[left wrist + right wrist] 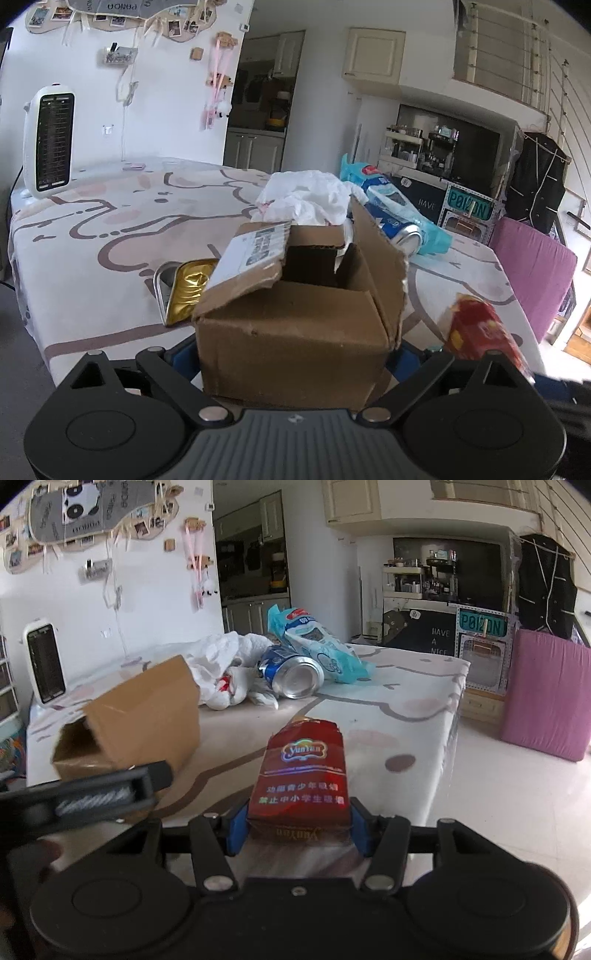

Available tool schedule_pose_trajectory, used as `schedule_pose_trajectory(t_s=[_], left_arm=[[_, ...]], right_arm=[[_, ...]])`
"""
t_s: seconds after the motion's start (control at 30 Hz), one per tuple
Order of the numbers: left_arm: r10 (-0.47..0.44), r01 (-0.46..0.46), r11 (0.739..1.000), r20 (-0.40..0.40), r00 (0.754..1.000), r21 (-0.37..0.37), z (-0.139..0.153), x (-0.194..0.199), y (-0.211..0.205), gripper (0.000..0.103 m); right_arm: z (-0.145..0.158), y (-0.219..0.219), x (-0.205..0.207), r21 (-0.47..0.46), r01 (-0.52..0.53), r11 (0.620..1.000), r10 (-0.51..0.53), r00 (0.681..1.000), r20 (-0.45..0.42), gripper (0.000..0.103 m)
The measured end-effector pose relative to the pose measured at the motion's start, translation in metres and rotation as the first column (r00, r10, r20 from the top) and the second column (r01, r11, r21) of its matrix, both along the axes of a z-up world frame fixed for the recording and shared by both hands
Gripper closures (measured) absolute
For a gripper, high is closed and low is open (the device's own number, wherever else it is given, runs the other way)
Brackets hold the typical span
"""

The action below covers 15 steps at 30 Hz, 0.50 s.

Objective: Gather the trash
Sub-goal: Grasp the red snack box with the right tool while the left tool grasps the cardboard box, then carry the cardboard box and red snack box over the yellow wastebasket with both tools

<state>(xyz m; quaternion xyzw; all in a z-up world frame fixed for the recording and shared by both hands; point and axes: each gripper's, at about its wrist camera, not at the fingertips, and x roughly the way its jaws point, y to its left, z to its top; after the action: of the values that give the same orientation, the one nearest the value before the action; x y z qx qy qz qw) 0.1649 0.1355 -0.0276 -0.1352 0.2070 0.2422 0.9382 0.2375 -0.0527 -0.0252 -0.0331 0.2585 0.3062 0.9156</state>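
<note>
The table (pixel 110 258), under a cloth patterned in brown outlines, carries everything, with a white heater (pixel 48 142) standing at its far left corner. Near the close edge sits the brown box (pixel 295 332), flaps up and top open, and the left gripper (pixel 295 354) has its blue pads pressed against the box's two side walls, jaws spread wide to span it. A gold tray (pixel 186 291) lies just beside the box on its left. Behind the box, toward the far edge, is a crumpled white bag (pixel 306 195), then a light-blue wrapper (pixel 321 646) and a dented blue can (pixel 295 674) lying on its side, mouth toward the near edge. The right gripper (pixel 297 825) is about half open and pinches a red pack (pixel 301 775) by its lower end, one blue pad on each side; the pack points away from the camera over the table's near right part, to the right of the box. In the left wrist view the same pack shows blurred beside the box's right corner.
</note>
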Motion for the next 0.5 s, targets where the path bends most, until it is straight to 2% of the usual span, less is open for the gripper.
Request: schedule_pose_trajectory(t_s=[0.07,0.27,0.37,0.5], left_arm=[[-0.001,0.001,1.000,0.013,1.000,-0.008,0.000,-0.001,0.002,0.013],[-0.046,0.046,0.999,0.046,0.998,-0.004,0.002,-0.008,-0.002,0.015],[-0.058,0.056,0.998,0.067,0.996,0.020,0.006,-0.013,-0.007,0.015],[-0.067,0.066,0.998,0.100,0.993,0.015,0.012,-0.019,-0.006,0.015]], right_arm=[[0.000,-0.006,-0.006,0.019,0.005,1.000,-0.005,1.000,-0.004,0.047],[0.001,-0.016,-0.015,0.051,0.024,0.998,-0.024,1.000,-0.007,0.047],[0.002,-0.022,-0.021,0.059,0.027,0.998,-0.028,1.000,0.008,0.047],[0.009,-0.031,-0.028,0.090,0.045,0.995,-0.049,0.998,0.036,0.047]])
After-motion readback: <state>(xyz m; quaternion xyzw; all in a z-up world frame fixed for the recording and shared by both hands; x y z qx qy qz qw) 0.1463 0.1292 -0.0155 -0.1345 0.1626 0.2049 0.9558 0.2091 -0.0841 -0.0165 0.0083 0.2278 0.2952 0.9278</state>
